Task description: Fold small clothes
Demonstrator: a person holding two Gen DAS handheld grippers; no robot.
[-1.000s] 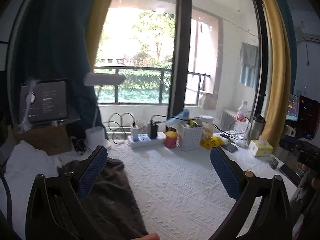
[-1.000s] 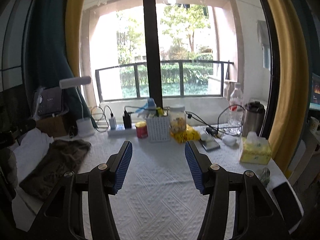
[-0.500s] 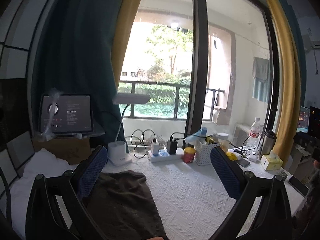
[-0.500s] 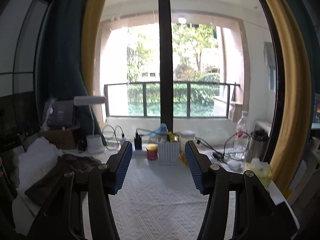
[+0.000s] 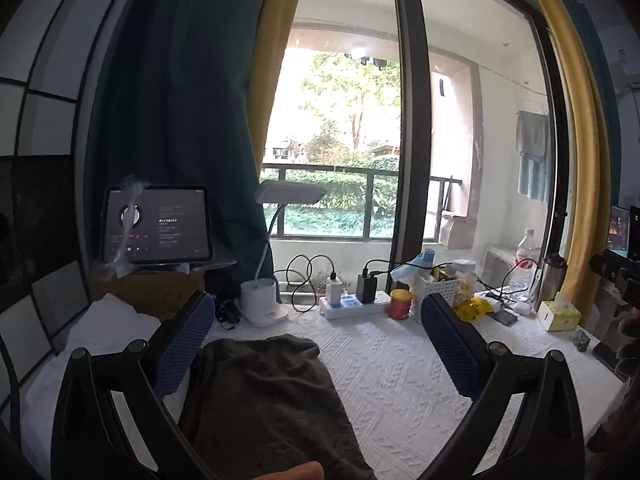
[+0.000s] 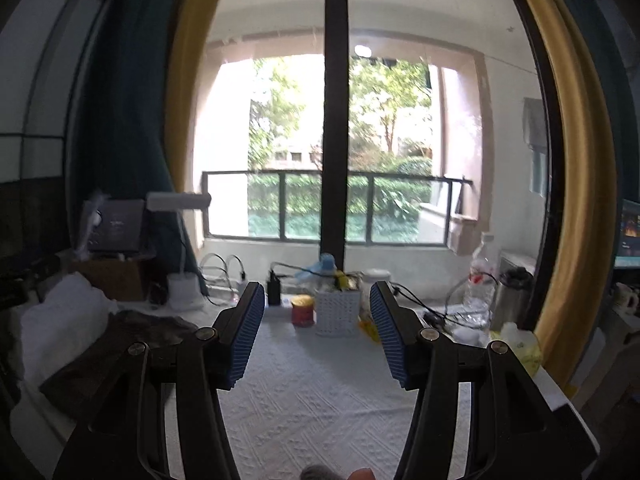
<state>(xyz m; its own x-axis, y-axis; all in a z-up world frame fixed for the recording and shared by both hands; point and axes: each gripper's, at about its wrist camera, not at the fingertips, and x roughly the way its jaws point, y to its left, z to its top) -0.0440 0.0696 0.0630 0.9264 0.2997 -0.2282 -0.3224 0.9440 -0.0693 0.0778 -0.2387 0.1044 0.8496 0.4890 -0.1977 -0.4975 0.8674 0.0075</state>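
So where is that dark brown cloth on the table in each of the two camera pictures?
Left wrist view: the dark brown cloth lies at bottom centre, low between the open fingers.
Right wrist view: it lies at the lower left, beside the white pillow.
Shared landmark: the red can beside the white basket.

Home, prob. a bedroom/study by a balcony: table w/ white textured cloth crammed w/ power strip, desk lamp, tissue box, water bottle, tablet; yellow and teal curtains, laundry hanging outside.
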